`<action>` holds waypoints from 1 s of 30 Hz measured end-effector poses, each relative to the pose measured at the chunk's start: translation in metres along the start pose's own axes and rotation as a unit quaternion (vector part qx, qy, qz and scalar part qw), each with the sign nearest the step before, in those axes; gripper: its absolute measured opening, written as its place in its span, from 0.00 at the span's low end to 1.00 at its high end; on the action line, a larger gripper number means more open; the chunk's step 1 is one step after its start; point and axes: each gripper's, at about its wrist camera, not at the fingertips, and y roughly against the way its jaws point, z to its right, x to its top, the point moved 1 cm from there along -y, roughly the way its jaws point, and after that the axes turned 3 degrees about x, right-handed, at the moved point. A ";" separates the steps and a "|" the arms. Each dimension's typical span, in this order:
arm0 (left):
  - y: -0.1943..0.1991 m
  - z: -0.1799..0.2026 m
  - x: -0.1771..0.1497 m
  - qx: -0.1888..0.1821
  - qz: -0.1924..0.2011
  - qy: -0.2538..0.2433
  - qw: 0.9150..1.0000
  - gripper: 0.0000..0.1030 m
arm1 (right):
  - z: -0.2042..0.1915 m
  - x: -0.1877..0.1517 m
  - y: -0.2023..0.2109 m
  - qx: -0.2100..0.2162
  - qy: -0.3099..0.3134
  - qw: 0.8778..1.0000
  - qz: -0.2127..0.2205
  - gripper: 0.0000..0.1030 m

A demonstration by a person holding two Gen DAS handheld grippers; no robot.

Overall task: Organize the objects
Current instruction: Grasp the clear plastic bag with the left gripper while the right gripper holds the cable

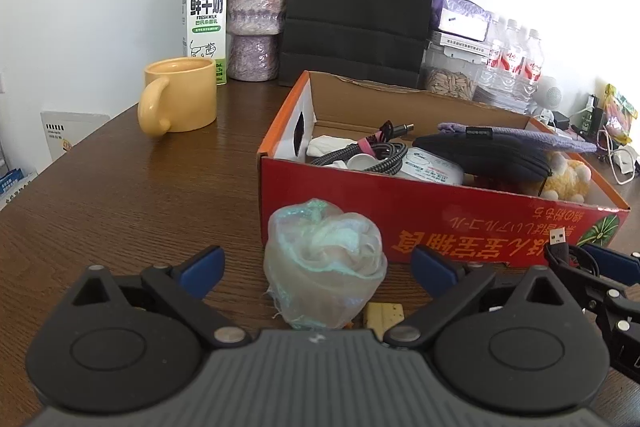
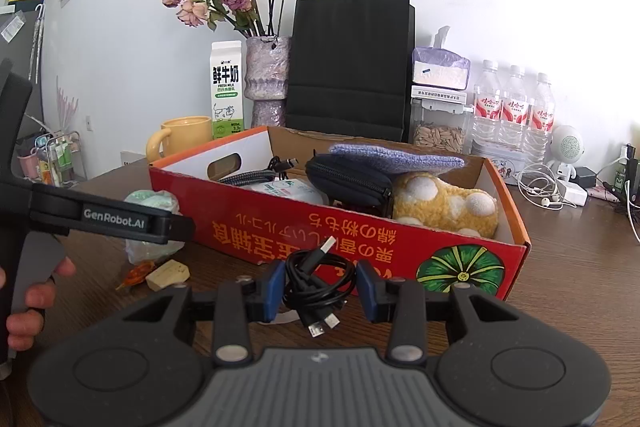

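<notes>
Cable [image 2: 316, 279], a black coil with its USB plug sticking up, sits clamped between the pads of the right tool [image 2: 320, 289] at lower centre of the right view, just in front of the red box [image 2: 400, 243]; the step in hand looks like carrying it to that box, so next comes a lift over the near wall; the left tool [image 1: 318, 267] stands wide open around a pale gauzy pouch [image 1: 324, 263] on the table [image 1: 120, 195], pads clear of it.

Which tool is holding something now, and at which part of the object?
The right tool holds the coiled black USB cable by the sides of its bundle. The left tool holds nothing; the iridescent pouch sits between its open fingers.
</notes>
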 end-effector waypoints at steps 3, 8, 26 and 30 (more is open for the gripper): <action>-0.001 0.000 -0.001 -0.007 -0.005 0.001 1.000 0.68 | -0.001 0.000 0.000 0.001 0.001 1.000 -0.001 0.36; 0.001 -0.001 -0.003 -0.016 -0.001 0.004 1.000 0.41 | -0.002 0.000 0.000 0.002 0.002 1.000 -0.001 0.36; 0.012 -0.006 -0.003 -0.016 0.027 0.014 0.999 0.40 | -0.004 -0.001 -0.002 0.006 0.005 1.000 -0.005 0.49; 0.012 -0.006 -0.004 -0.017 0.025 0.013 0.999 0.41 | 0.002 -0.002 -0.015 0.015 -0.015 0.999 -0.045 0.59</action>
